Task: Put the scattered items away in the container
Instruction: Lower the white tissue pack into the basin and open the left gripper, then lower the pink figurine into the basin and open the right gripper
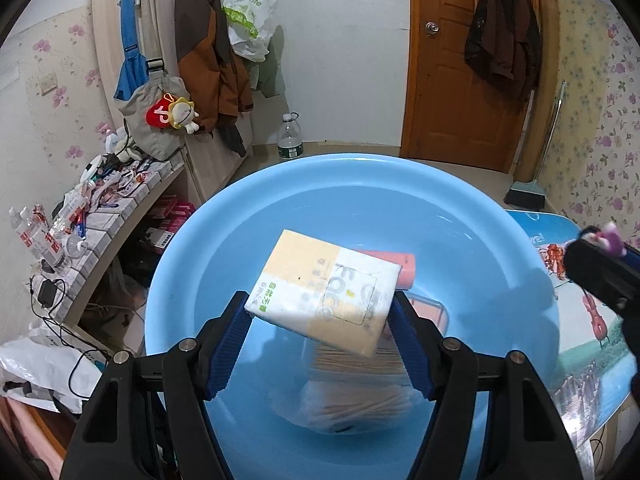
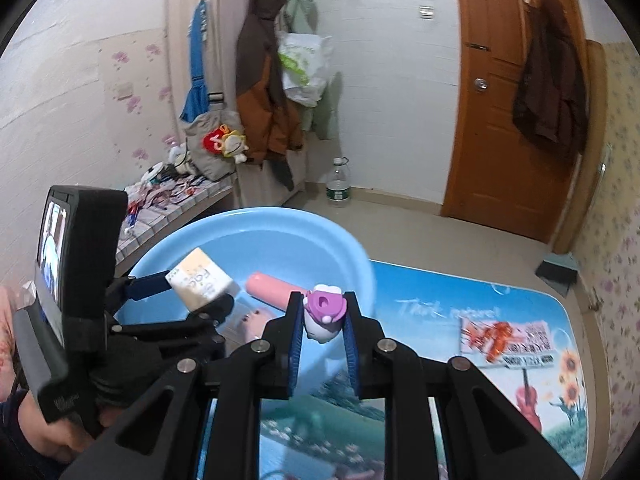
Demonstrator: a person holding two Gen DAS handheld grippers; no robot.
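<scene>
Inside basin, left-view-only swab bag

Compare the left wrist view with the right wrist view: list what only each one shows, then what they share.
Only the left wrist view: a clear bag of wooden sticks on the basin floor, under the tissue pack.

Only the right wrist view: the toy's white body, and the red lobster flyer in full.

Both: blue basin, tissue pack in the left hand-held gripper, pink cylinder, purple-and-white toy in the right hand-held gripper.
</scene>
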